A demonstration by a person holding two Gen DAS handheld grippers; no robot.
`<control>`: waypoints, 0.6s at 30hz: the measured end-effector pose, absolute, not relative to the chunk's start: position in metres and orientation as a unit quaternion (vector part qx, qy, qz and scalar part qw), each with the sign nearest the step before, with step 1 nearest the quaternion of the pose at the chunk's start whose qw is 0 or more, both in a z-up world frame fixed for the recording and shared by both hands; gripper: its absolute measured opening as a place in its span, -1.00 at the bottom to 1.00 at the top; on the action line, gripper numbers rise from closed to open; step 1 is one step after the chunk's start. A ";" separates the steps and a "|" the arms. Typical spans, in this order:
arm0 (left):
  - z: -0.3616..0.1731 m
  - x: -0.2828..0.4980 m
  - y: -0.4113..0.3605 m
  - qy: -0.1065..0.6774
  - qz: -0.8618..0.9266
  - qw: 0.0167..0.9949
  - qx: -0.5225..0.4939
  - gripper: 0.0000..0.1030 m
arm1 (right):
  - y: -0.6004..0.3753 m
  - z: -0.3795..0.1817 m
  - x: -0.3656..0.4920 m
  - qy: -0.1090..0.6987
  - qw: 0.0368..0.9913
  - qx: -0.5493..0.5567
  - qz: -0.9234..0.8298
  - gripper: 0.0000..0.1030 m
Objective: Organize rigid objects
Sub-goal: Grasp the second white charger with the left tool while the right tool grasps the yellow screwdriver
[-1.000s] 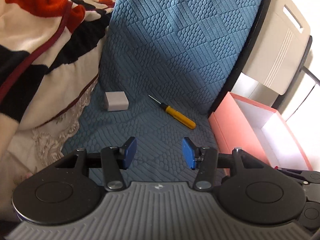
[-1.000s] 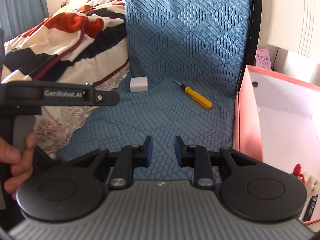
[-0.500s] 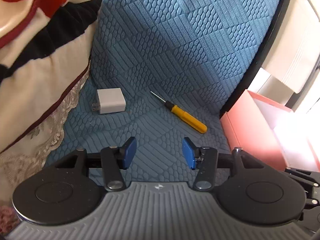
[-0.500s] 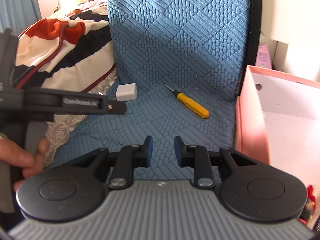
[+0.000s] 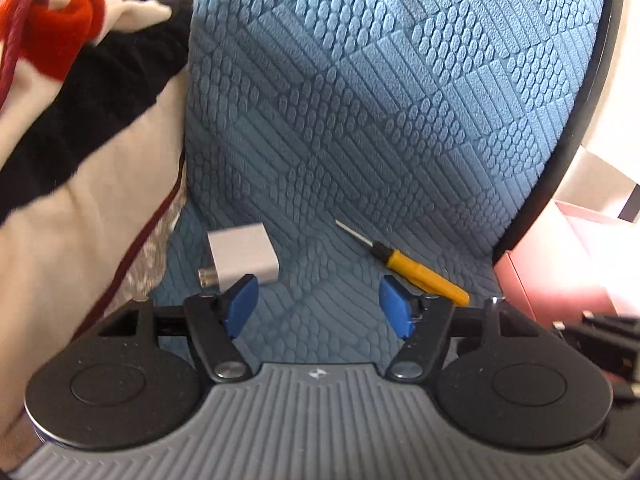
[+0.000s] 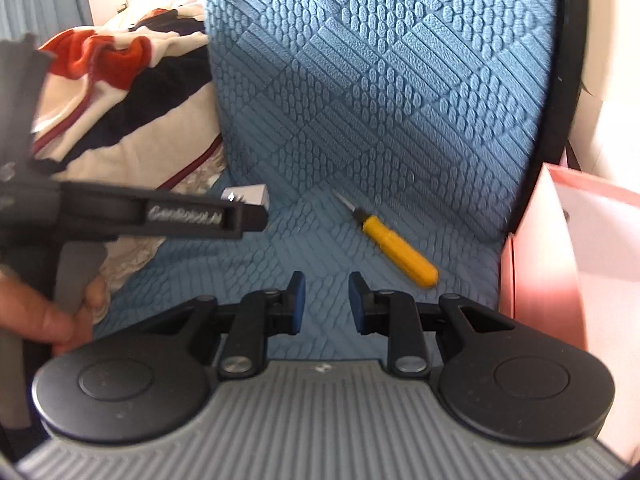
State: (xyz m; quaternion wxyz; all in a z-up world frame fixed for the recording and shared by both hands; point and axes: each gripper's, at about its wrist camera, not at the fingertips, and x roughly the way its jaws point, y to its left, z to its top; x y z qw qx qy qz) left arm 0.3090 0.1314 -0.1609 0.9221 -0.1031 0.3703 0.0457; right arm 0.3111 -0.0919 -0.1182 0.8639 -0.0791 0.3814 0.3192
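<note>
A white plug adapter (image 5: 242,258) and a yellow-handled screwdriver (image 5: 416,270) lie on the blue quilted seat (image 5: 360,120). My left gripper (image 5: 318,306) is open and empty, low over the seat, its left pad just below the adapter and its right pad near the screwdriver handle. In the right wrist view the screwdriver (image 6: 394,246) lies ahead and to the right of my right gripper (image 6: 326,302), which is open with a narrow gap and empty. The adapter (image 6: 250,194) is partly hidden there behind the left gripper's body (image 6: 160,216).
A pink open box (image 6: 560,256) with a white inside stands at the right of the seat, also in the left wrist view (image 5: 560,272). A red, black and cream blanket (image 5: 80,120) is piled on the left. The seat's black edge (image 6: 560,92) runs along the right.
Both grippers have moved forward toward the seat; the adapter and screwdriver loom larger and nearer the left fingers. The left gripper's jaws have spread wider. The objects have not moved.
</note>
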 end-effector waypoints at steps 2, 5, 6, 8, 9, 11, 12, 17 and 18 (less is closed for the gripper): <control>-0.164 0.316 0.135 0.369 0.051 0.923 -0.098 0.48 | -0.087 -0.122 0.325 0.380 0.866 -0.083 0.313 -0.46; -0.169 0.331 0.142 0.383 0.062 0.917 -0.094 0.48 | -0.085 -0.128 0.345 0.385 0.867 -0.082 0.306 -0.46; -0.171 0.335 0.145 0.385 0.066 0.916 -0.095 0.48 | -0.084 -0.130 0.351 0.386 0.867 -0.082 0.305 -0.46; -0.173 0.344 0.150 0.391 0.072 0.912 -0.096 0.48 | -0.082 -0.137 0.364 0.395 0.865 -0.088 0.297 -0.46; -0.175 0.348 0.151 0.393 0.075 0.912 -0.095 0.48 | -0.081 -0.141 0.371 0.403 0.861 -0.088 0.298 -0.39; -0.179 0.357 0.154 0.400 0.082 0.908 -0.091 0.48 | -0.079 -0.149 0.382 0.415 0.856 -0.084 0.297 -0.32; -0.182 0.362 0.157 0.405 0.086 0.905 -0.091 0.48 | -0.078 -0.153 0.386 0.420 0.855 -0.087 0.293 -0.31; -0.195 0.383 0.169 0.422 0.097 0.897 -0.089 0.48 | -0.071 -0.164 0.396 0.430 0.849 -0.113 0.286 -0.31; -0.197 0.386 0.170 0.424 0.098 0.896 -0.085 0.48 | -0.069 -0.166 0.397 0.431 0.847 -0.120 0.286 -0.31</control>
